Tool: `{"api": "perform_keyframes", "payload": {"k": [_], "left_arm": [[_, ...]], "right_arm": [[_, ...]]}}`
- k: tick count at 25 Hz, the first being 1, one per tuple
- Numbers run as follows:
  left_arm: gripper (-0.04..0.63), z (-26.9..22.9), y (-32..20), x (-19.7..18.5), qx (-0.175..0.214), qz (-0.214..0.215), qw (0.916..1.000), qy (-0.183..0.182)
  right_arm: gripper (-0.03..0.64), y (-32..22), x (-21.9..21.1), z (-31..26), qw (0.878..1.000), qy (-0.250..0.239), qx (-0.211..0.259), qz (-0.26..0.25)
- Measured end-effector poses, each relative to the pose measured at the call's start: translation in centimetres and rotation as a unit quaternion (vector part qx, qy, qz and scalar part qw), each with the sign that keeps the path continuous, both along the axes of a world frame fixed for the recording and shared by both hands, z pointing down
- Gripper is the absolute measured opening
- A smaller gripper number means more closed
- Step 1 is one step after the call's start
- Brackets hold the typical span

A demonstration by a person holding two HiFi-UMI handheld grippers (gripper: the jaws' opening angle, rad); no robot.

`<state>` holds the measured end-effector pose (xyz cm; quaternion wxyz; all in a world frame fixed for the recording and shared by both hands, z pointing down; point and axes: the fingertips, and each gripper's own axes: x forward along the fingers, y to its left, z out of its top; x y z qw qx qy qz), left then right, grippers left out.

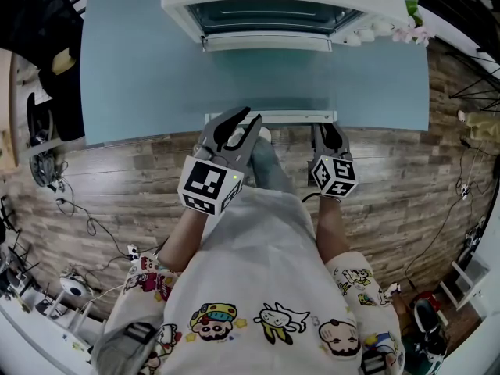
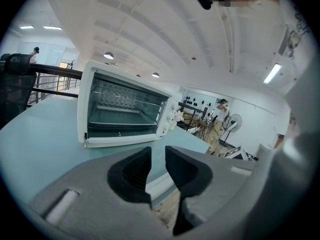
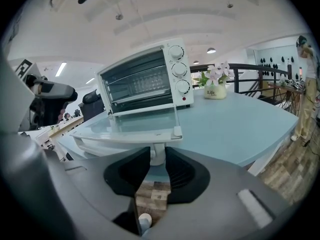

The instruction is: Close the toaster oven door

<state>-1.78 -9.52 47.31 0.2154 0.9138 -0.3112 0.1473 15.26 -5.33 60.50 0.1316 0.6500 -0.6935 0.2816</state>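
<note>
Door (image 3: 130, 126) lies flat open, so the closing is still to do. Right gripper (image 3: 158, 158) clamps handle (image 1: 269, 117) at its right end. Left gripper (image 2: 158, 160) gapes, empty.

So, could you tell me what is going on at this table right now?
A person at a blue table holds a hand-held gripper in each hand, facing a white toaster oven whose glass door lies fully open and flat. The right hand-held gripper has its jaws on either side of a post of the door handle, apparently gripping it. The left hand-held gripper hovers beside it, jaws slightly apart and empty. The door is not yet lifted.
</note>
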Motion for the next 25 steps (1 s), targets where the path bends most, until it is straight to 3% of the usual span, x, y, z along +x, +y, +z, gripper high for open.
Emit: {"api": "perform_keyframes", "payload": {"k": [11,25], "left_arm": [[0.080,-0.5,0.1,-0.2,0.006,0.004,1.0000,0.004],[0.079,-4.9,0.1,0.0,0.045,0.007,0.9987,0.024]], "right_arm": [[0.103,0.0,0.1,-1.6,1.000,0.003,0.009,0.006],[0.102,-0.3,0.3,-5.9,0.999,0.000,0.043,0.007]]}}
